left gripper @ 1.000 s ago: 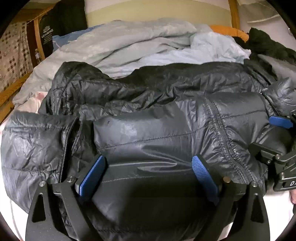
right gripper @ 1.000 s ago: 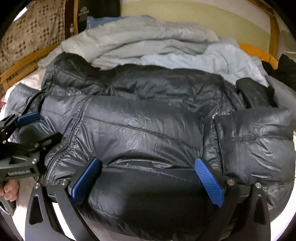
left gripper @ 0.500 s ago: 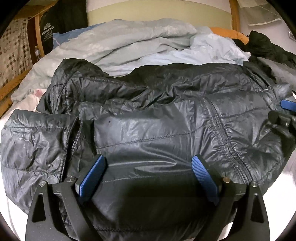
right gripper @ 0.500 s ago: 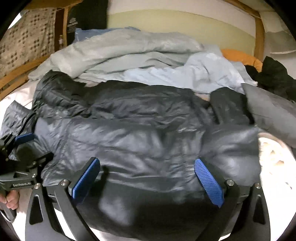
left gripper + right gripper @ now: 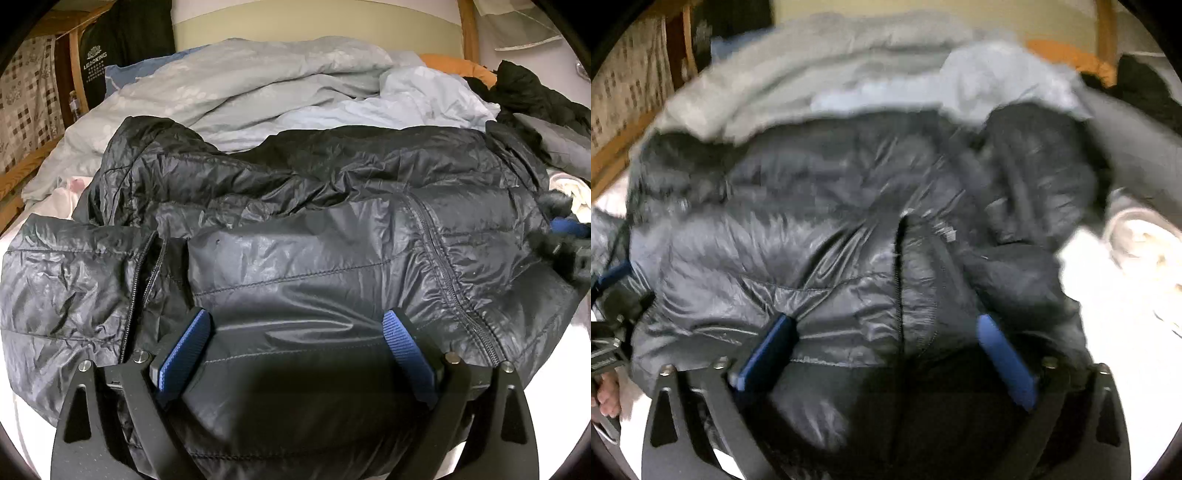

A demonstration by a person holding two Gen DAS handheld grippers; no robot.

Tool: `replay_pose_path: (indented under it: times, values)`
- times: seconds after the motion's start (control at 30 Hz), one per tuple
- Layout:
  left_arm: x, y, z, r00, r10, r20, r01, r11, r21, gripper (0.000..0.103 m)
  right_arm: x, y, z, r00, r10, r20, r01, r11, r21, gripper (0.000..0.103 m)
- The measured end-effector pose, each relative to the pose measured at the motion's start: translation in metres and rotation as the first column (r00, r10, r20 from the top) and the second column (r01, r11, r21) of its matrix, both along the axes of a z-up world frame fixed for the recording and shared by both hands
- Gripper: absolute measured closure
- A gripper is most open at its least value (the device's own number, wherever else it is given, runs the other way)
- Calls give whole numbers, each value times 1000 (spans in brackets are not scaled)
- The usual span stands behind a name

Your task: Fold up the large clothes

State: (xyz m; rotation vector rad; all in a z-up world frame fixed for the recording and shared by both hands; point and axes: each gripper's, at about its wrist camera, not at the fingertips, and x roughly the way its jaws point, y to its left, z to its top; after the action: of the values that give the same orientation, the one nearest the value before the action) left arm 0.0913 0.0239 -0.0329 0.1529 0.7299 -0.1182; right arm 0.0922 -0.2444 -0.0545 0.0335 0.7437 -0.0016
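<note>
I have the dark quilted puffer jacket point(image 5: 295, 258) spread across the bed, filling the middle of both wrist views, with pale grey-blue bedding point(image 5: 258, 92) bunched behind it at the top of the frame. I judge it light and soft, with a shiny shell that will slide between the pads and loft that springs back, so I would pinch a stitched edge: the zipper seam point(image 5: 443, 280) at centre right of the left view, or the near hem.

My left gripper point(image 5: 295, 354) sits at the bottom centre of its view, jaws spread wide, jacket fabric lying between the pads but not squeezed. My right gripper point(image 5: 882, 354) is also wide, its jaws closing, with a zipper line and hem between them and no pinch yet; its view is blurred.

Against a second ago, the left view is unchanged, while the right view has swung toward the jacket's right end: the zipper now sits between its fingers, and white sheet point(image 5: 1115, 314) shows at right.
</note>
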Motion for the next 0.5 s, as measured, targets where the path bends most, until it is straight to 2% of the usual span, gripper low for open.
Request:
replay_pose_path:
  times: [0.03,0.1,0.13,0.23,0.4,0.47,0.5]
  values:
    - [0,0,0,1000,0,0,0,1000,-1,8,-13,-5,8,996,-42,73,44,999,-20,8]
    - [0,0,0,1000,0,-2,0,1000,-3,8,-22,-9,14,994,-49,96,53,998,-33,8]
    - [0,0,0,1000,0,-1,0,1000,-4,8,-21,-12,13,997,-40,72,43,998,-34,8]
    - [0,1,0,1000,-2,2,2,1000,-6,8,-3,-21,-9,997,-24,-74,24,1000,5,8]
    - [-1,5,3,1000,-10,1,10,999,-35,9,4,-19,-13,996,-25,-90,26,1000,8,8]
    - [-9,14,15,999,-20,46,24,996,-86,12,3,-23,-12,997,-20,-81,22,999,31,8]
    - [-16,21,26,995,-24,96,34,994,-105,12,-1,-26,-11,997,-17,-69,20,999,41,8]
